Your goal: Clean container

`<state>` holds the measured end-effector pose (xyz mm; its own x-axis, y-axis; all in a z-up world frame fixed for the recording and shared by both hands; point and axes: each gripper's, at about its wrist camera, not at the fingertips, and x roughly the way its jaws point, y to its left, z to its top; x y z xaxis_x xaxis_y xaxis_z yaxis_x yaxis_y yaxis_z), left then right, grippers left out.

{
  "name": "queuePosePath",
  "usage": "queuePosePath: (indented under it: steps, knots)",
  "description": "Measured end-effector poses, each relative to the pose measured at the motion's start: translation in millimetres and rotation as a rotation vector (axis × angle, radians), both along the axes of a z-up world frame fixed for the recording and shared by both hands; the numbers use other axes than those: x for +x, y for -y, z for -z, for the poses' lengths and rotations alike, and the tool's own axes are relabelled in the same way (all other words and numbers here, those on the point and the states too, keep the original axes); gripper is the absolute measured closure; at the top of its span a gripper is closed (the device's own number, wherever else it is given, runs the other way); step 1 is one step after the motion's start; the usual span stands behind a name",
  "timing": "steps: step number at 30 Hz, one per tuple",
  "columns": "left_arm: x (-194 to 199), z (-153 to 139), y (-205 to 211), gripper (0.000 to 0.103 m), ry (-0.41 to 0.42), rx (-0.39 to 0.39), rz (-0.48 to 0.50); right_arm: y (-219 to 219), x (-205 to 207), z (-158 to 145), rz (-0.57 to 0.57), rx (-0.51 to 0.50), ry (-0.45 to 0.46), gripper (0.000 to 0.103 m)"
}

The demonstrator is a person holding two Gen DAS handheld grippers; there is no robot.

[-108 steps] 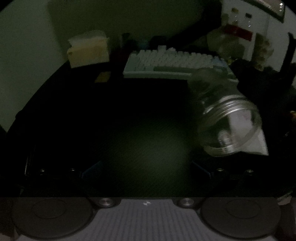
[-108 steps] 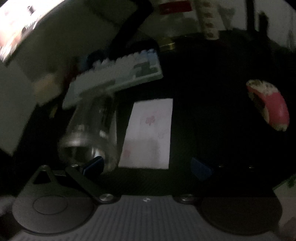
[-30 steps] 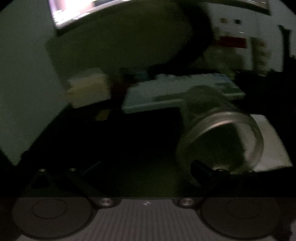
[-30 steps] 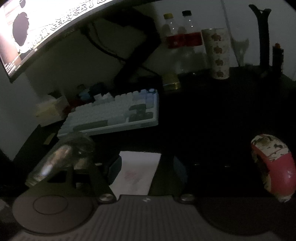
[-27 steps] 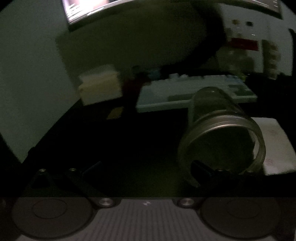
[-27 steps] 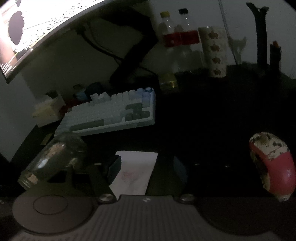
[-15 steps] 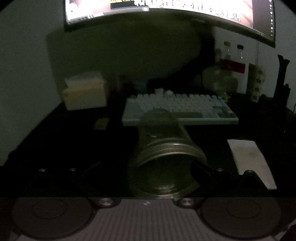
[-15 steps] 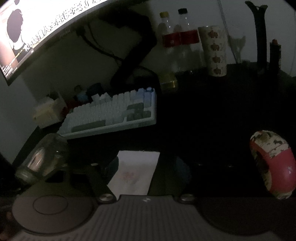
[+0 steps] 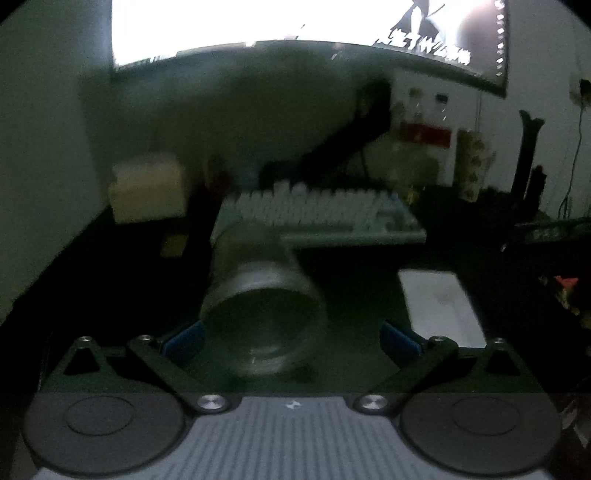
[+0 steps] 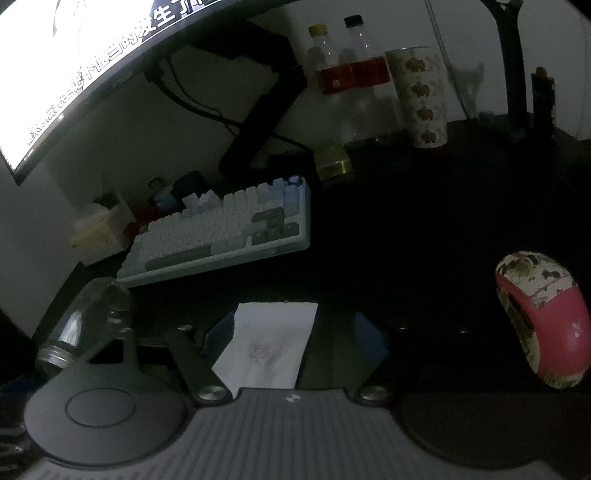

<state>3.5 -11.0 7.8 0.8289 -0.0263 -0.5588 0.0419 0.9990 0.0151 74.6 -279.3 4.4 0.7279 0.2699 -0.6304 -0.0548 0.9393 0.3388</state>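
Jaws wide on your left gripper point(image 9: 291, 338), and the jar point(image 9: 258, 314) lies on its side between the blue pads, mouth toward the camera, threaded neck nearest you. One pad point(image 9: 184, 338) sits right by the rim; the other stands clear of the glass, so I read this as no grip. Whether you are about to take the jar or have just let it go, this moment will not say. It is smooth, round glass and, I judge, free to roll on the dark desk point(image 10: 406, 229), so keep it centred between the pads if you do close.

Your right gripper point(image 10: 295, 334) is also spread, low over the desk, with the folded white tissue point(image 10: 269, 343) lying between its fingers and neither pad pinching it. In that view the jar shows off to the left. For wiping, I would say the tissue needs a firm pinch near one edge, leaving plenty to reach inside the mouth.

Both tools point forward, nearly level, at desk height. Beyond them sits the keyboard point(image 10: 221, 236), a red mouse point(image 10: 539, 321) out to the right, then bottles point(image 10: 351, 66) and the lit monitor point(image 9: 295, 26).
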Motion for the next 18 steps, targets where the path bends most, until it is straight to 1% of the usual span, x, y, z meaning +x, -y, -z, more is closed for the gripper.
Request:
queuePosePath:
  steps: [1,3,4,6,8,9,11,12,13,14,15,17,18]
  knots:
    - [6,1,3,0.0,-0.007,0.008,-0.016,0,1,1,-0.004,0.002,-0.005,0.027]
    - [25,6,5,0.0,-0.069,-0.005,-0.055,-1,2,1,-0.009,0.005,-0.007,0.027]
    - [36,10,6,0.0,-0.101,-0.024,-0.066,-1,2,1,-0.012,0.007,-0.009,0.027]
    - [52,14,9,0.0,-0.13,-0.042,-0.064,-1,3,2,-0.017,0.01,-0.011,0.027]
    - [69,18,13,0.0,-0.146,-0.022,-0.1,-2,5,2,-0.022,0.013,-0.014,0.028]
    - [75,20,16,0.0,-0.142,0.007,-0.134,-2,5,3,-0.025,0.014,-0.015,0.029]
    - [87,23,19,0.0,-0.136,0.07,-0.206,-1,5,4,-0.03,0.009,-0.016,0.044]
    - [92,24,19,0.0,-0.129,0.09,-0.235,-1,5,6,-0.037,0.001,-0.022,0.06]
    - [96,25,17,0.0,-0.124,0.089,-0.246,-2,6,8,-0.047,-0.008,-0.032,0.076]
    - [99,26,14,0.002,-0.118,0.088,-0.256,-3,8,10,-0.06,-0.015,-0.042,0.085]
    - [100,27,8,0.017,-0.106,0.057,-0.248,-5,9,12,-0.077,-0.018,-0.049,0.098]
    - [98,30,-3,0.037,-0.078,-0.003,-0.24,-11,10,14,-0.112,-0.022,-0.055,0.098]
    - [96,31,-9,0.055,-0.064,-0.033,-0.235,-13,10,15,-0.129,-0.024,-0.057,0.098]
